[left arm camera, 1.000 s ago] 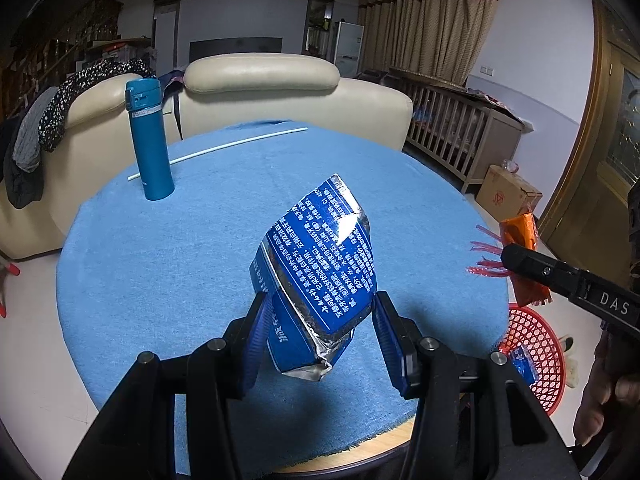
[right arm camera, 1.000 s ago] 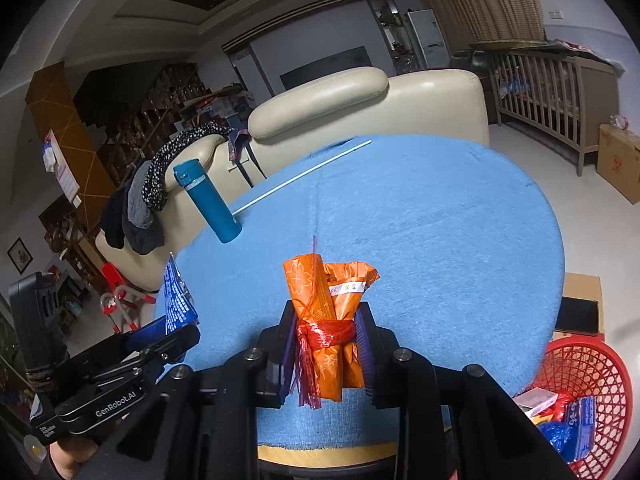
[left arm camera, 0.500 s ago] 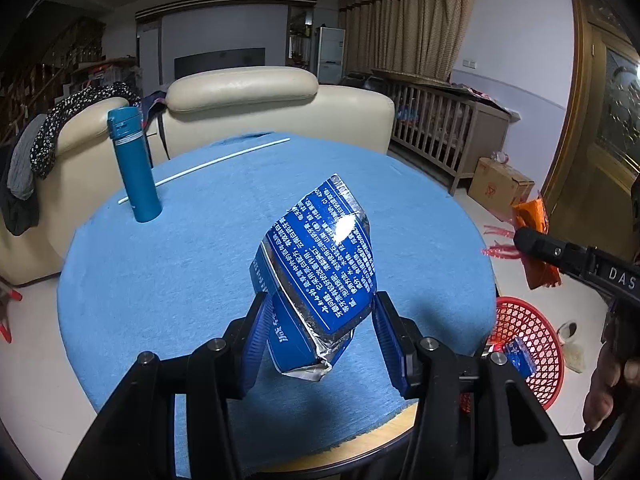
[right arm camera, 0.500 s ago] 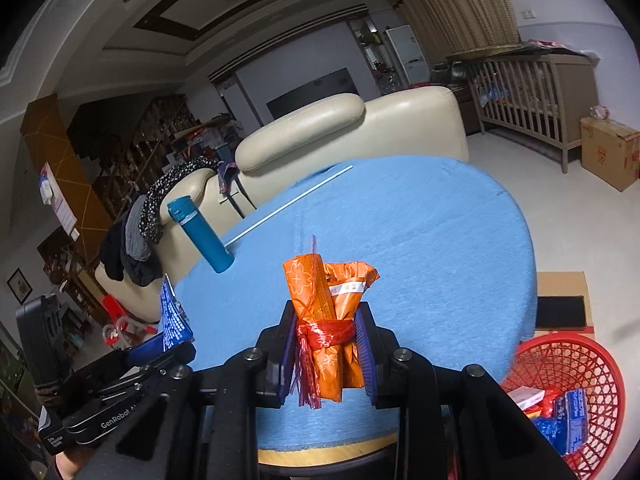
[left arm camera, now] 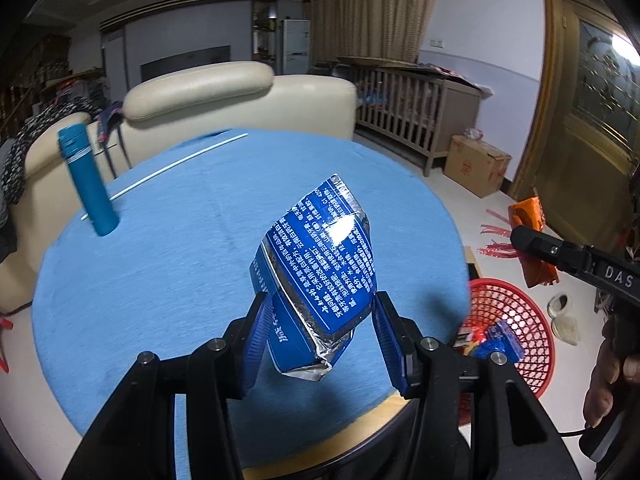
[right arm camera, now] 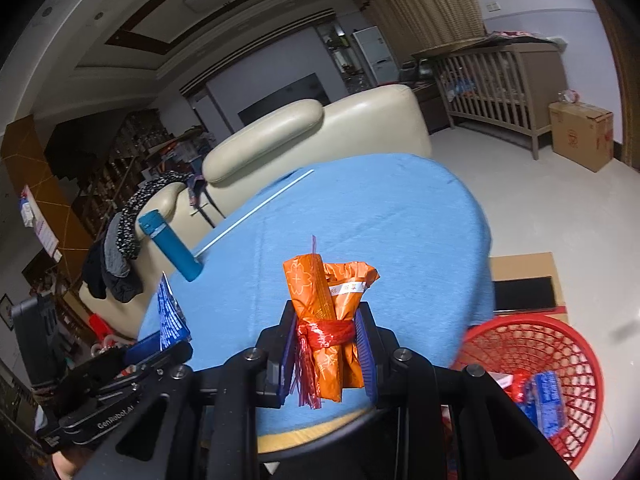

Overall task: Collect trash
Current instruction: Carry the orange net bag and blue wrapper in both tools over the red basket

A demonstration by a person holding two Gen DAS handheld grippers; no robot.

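Your left gripper (left arm camera: 318,334) pinches a crinkled blue foil packet (left arm camera: 320,276) above the round, blue-clothed table (left arm camera: 192,248); your right gripper (right arm camera: 325,354) clamps a folded orange wrapper (right arm camera: 326,320), tied with red fringe, near the red mesh basket (right arm camera: 532,356)

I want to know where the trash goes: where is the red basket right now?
The red basket sits on the floor past the round blue table's right edge, lower right in both wrist views, with wrappers already inside.
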